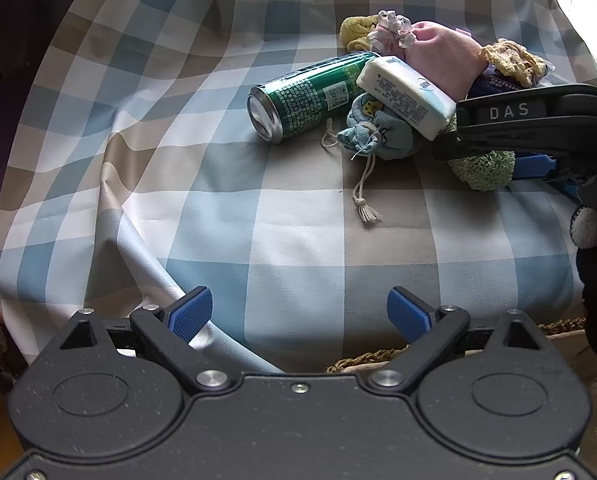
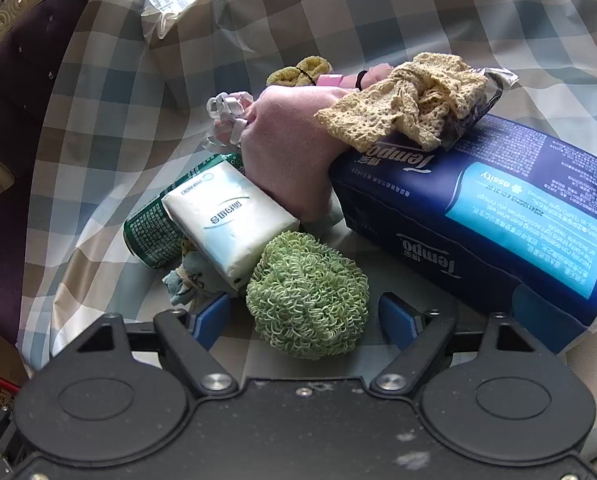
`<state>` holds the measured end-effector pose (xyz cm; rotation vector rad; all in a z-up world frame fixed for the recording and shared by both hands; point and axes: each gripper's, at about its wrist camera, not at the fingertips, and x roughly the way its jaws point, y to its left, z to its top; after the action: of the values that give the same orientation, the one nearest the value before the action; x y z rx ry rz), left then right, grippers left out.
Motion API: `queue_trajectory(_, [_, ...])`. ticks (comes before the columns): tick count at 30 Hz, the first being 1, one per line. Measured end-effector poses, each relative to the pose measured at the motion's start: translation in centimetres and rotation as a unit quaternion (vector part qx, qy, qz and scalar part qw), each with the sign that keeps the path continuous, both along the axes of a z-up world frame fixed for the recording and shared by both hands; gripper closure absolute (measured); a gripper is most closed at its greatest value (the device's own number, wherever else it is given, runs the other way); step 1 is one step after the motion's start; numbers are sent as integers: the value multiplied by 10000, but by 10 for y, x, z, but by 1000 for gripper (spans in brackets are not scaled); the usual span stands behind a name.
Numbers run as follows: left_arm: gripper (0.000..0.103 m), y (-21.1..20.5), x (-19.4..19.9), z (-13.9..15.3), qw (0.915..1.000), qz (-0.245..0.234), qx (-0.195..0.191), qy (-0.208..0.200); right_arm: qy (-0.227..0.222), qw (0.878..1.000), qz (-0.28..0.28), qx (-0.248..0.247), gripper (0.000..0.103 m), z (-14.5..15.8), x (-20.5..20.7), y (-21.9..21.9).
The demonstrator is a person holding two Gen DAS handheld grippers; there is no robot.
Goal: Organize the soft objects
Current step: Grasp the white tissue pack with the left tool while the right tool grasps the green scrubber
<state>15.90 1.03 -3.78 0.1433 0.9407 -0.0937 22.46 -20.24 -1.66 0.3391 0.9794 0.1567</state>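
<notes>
Two blue pads of the right gripper (image 2: 304, 314) are flanking the green curly scrubber (image 2: 308, 294) (a springy ball, probably easy to squash), apparently not yet pressing it, presumably lining up a pick. It is lying on the checked cloth (image 2: 110, 128) beside the tissue pack (image 2: 230, 216). The left gripper (image 1: 300, 314) is hanging wide apart, empty.

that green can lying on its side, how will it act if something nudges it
The can lies on its side on the checked cloth, so it would probably roll if pushed across its length. Its smooth printed wall looks slippery and rigid. The white pack leans over its far end and may slide off if it moves.
</notes>
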Motion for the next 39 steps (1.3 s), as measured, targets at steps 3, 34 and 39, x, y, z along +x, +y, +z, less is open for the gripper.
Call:
queue_trajectory(3, [11, 0, -1, 2, 10000, -9, 31, -36, -57, 9999, 43, -118, 44, 1, -2, 1])
queue_trajectory(34, [10, -87, 23, 23, 9843, -1349, 682, -914, -590, 9952, -636, -444, 45, 49, -115, -70])
queue_trajectory(39, [10, -107, 30, 18, 9751, -1570, 1037, -1169, -594, 9947, -753, -365, 45, 49, -122, -77])
